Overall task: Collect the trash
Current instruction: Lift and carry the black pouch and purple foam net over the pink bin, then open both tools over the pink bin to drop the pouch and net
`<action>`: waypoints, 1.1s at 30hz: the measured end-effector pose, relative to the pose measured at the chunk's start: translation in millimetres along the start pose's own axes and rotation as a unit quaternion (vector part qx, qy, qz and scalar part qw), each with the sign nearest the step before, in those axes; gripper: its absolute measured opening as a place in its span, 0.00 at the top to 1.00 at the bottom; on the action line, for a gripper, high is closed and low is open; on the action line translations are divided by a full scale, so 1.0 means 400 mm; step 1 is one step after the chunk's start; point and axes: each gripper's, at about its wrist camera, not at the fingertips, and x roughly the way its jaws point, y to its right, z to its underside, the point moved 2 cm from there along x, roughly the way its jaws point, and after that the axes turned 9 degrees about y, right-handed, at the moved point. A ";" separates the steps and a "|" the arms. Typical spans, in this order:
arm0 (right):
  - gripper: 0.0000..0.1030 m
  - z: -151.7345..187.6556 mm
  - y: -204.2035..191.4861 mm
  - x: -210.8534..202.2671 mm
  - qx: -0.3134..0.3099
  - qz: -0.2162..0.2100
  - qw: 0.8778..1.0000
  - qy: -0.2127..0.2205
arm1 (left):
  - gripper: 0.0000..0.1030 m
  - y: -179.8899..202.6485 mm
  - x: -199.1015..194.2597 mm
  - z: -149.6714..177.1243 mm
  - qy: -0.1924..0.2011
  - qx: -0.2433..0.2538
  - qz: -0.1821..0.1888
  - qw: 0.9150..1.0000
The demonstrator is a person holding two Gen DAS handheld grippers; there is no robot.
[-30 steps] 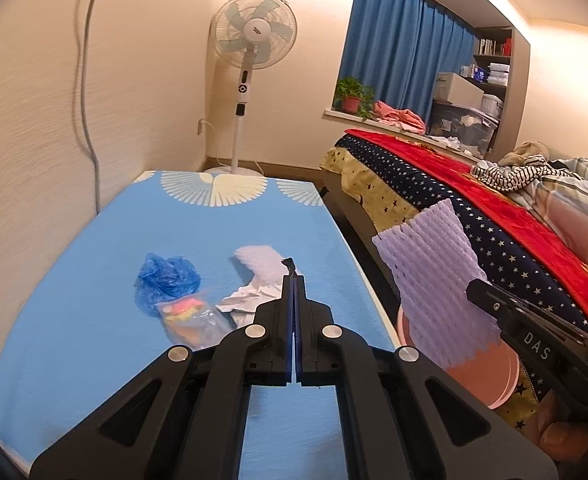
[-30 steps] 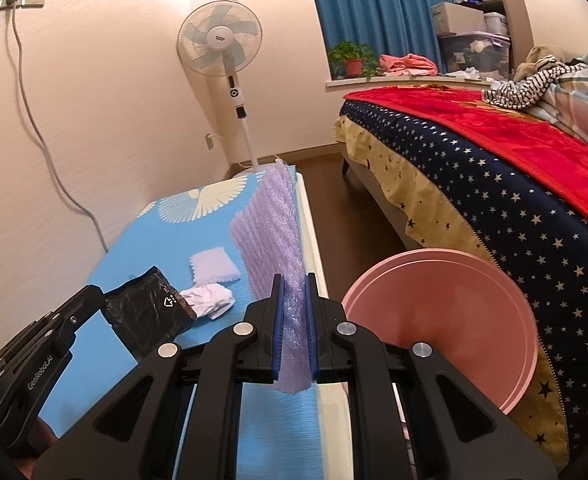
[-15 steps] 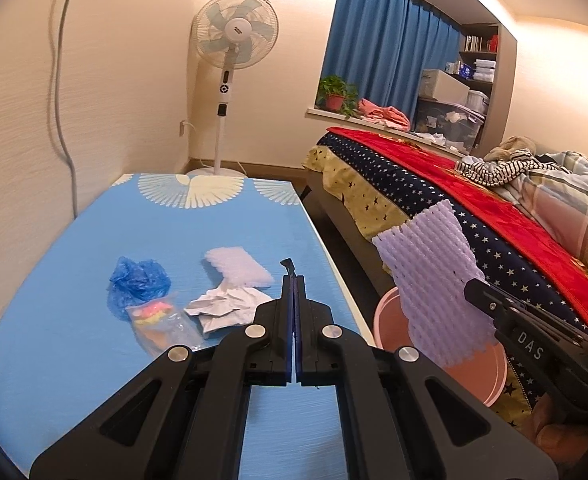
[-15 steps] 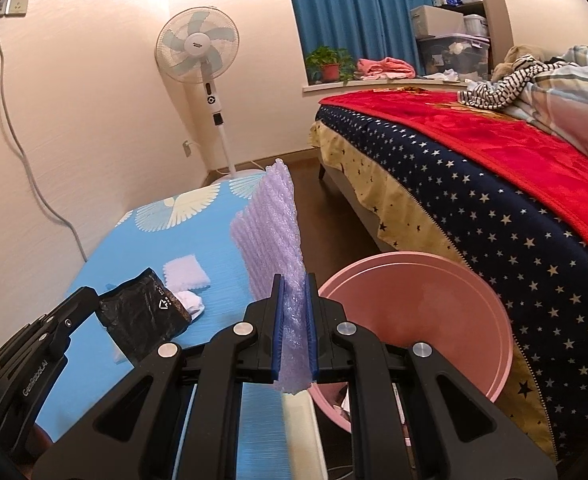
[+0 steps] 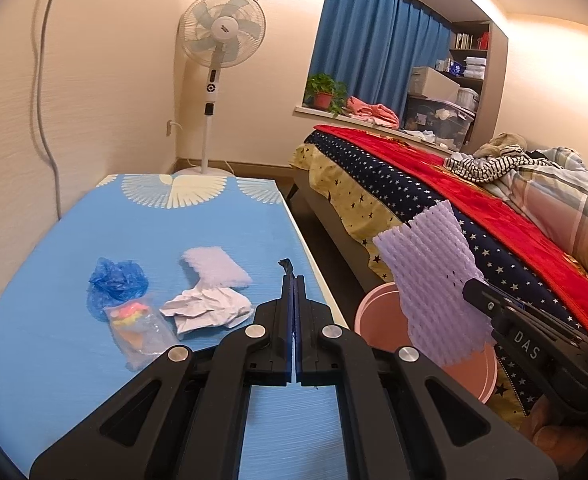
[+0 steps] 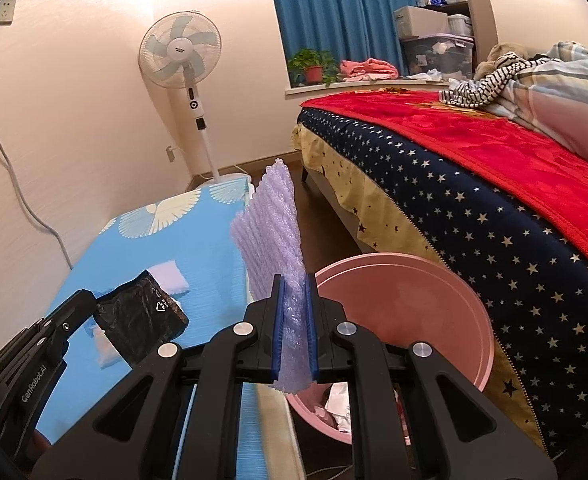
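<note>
Right gripper (image 6: 293, 296) was clamped on the purple foam net (image 6: 272, 236), pads pressing its lower edge, net standing upright between them. It sat over the near rim of the pink bin (image 6: 409, 300), which stood on the floor between the blue table (image 6: 198, 248) and the bed (image 6: 493, 200). Some white scraps were visible inside the bin at its near side.

Left gripper (image 5: 294, 280) was closed tight on a thin black wrapper (image 6: 140, 316); from its own camera only a sliver of the wrapper poked out past the tips. It hung over the table, left of the bin.

On the table, left of the bin and beyond the left gripper's tips: crumpled white paper (image 5: 208, 308), a clear plastic bag with colourful contents (image 5: 140, 330) further left, a blue plastic bag (image 5: 116, 284) touching its far edge, and a second piece of pale foam (image 5: 216, 268) just behind the paper.

Past the table's far end stood a pedestal fan (image 5: 222, 36) against the wall. Blue curtains (image 5: 373, 52) and a potted plant (image 5: 325, 90) on the sill were beyond the bed's foot.
</note>
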 end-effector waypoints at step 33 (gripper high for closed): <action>0.90 -0.007 0.175 0.009 0.022 0.140 0.990 0.006 | 1.00 0.175 0.124 0.038 -0.020 0.005 0.071 0.997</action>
